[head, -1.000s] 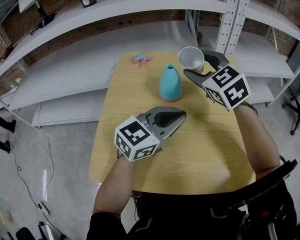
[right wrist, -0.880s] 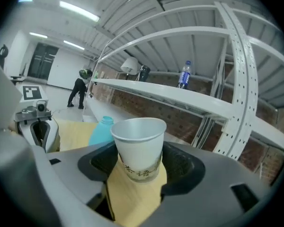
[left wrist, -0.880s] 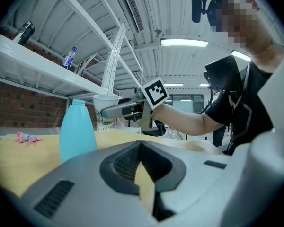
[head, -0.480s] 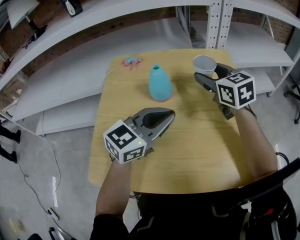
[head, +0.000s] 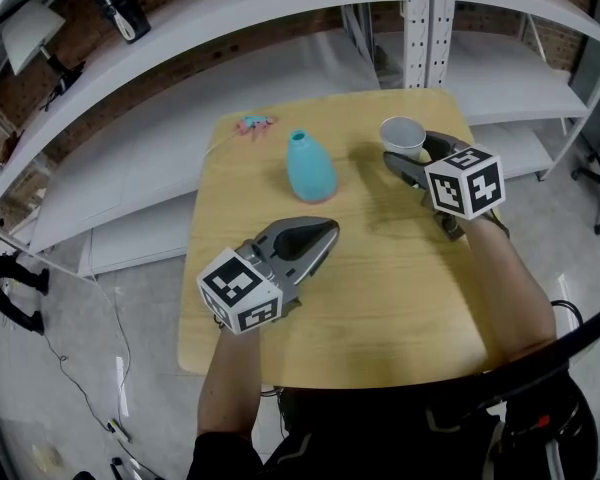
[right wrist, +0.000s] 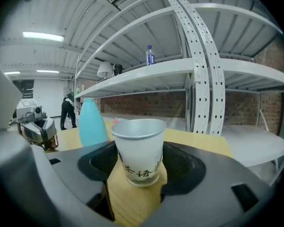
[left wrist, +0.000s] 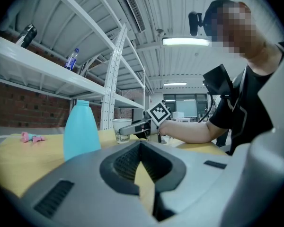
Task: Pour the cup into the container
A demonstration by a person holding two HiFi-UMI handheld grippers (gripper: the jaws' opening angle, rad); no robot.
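Head view: the teal container [head: 309,168] stands upright on the wooden bench [head: 380,288], toward the far edge. The white cup [head: 402,134] is between 2 and 3 o'clock of it, near but apart, mouth up, inside the right tool [head: 400,153]. A small pink thing [head: 252,123] lies at 10 o'clock of the container. The left tool [head: 325,230] hovers at 6 o'clock of the container, well short of it.

Left gripper view: this tool's [left wrist: 141,143] jaws meet at the tips and hold nothing. The container [left wrist: 81,129] is at 10 o'clock and the cup [left wrist: 121,126] at 12.

Right gripper view: this tool's [right wrist: 139,161] jaws stand wide and clasp the cup [right wrist: 138,148] low on its sides. The cup is upright and down at the bench top, though whether it touches I cannot tell. The container [right wrist: 92,122] is at 10 o'clock.
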